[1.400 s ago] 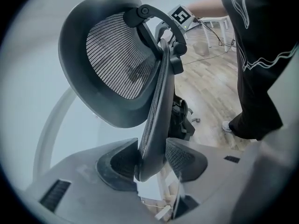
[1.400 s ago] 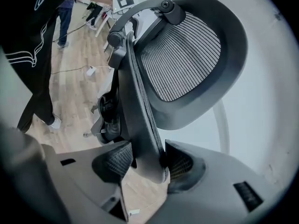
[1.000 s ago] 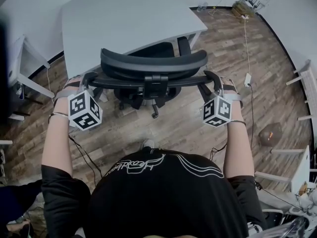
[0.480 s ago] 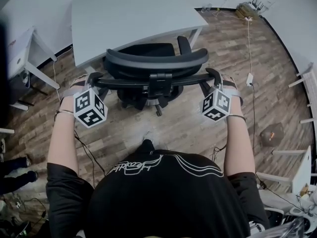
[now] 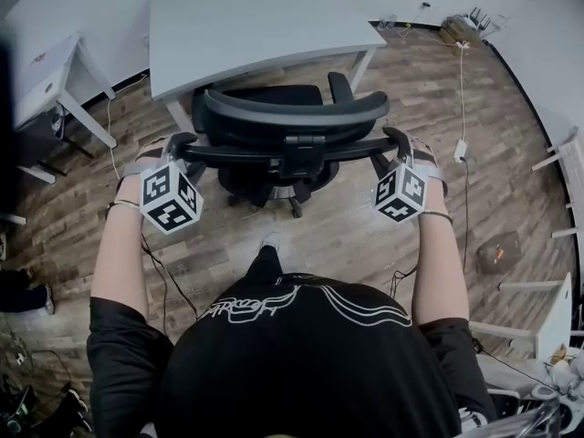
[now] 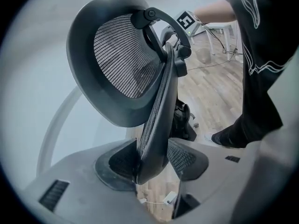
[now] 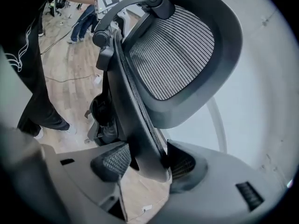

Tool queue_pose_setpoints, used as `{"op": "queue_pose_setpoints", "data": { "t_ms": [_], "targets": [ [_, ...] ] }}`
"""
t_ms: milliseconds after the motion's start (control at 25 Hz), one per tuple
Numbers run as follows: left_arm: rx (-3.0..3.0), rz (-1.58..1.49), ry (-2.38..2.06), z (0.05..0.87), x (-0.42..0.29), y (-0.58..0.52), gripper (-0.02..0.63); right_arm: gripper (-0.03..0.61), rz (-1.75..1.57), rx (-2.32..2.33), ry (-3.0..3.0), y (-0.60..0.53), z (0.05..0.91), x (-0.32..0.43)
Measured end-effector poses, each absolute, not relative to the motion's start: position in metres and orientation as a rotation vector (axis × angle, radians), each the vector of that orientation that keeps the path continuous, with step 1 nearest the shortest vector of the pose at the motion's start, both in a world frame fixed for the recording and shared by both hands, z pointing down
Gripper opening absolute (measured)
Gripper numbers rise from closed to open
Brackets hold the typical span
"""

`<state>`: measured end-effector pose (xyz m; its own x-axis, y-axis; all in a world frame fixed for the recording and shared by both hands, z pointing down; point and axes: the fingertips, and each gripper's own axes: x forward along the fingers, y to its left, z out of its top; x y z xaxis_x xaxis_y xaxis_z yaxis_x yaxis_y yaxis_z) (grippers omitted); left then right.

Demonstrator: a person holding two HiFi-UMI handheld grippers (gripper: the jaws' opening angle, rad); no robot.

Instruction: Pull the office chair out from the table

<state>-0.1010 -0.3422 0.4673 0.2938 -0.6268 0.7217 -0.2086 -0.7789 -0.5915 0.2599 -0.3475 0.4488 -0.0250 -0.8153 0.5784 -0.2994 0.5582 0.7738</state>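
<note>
The black mesh office chair (image 5: 297, 112) stands on wood floor in front of the white table (image 5: 255, 16), its seat mostly out from under the tabletop. My left gripper (image 5: 173, 144) grips the left end of the backrest; in the left gripper view the backrest edge (image 6: 154, 125) sits pinched between the pads of my left gripper (image 6: 152, 160). My right gripper (image 5: 397, 144) holds the right end. In the right gripper view the backrest (image 7: 173, 55) runs down between the pads of my right gripper (image 7: 142, 162), whose jaws are opening slightly while they still touch it.
A second white desk (image 5: 50, 71) stands at the left. Cables (image 5: 461, 80) trail over the floor at the right, near a brown box (image 5: 497, 249) and white frames (image 5: 547, 308). Another person's shoe (image 5: 46, 297) shows at the left edge.
The chair has rolled back from under the table toward me, and both grippers came with it. The table now lies farther up the head view.
</note>
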Motion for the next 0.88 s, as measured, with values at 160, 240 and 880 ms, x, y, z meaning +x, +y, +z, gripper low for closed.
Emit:
{"op": "queue_pose_setpoints", "data": {
  "t_ms": [160, 240, 880],
  "targets": [
    [-2.170, -1.488, 0.795, 0.468, -0.105, -0.316, 0.201, 0.247, -0.559, 0.995, -1.626, -0.318, 0.448, 0.255],
    [-2.165, -1.483, 0.820, 0.469, -0.106, -0.303, 0.204, 0.247, -0.568, 0.999, -1.633, -0.302, 0.449, 0.254],
    [-2.130, -1.469, 0.949, 0.476, -0.116, -0.209, 0.224, 0.255, -0.655, 1.069, -1.726, -0.189, 0.451, 0.239]
  ]
}}
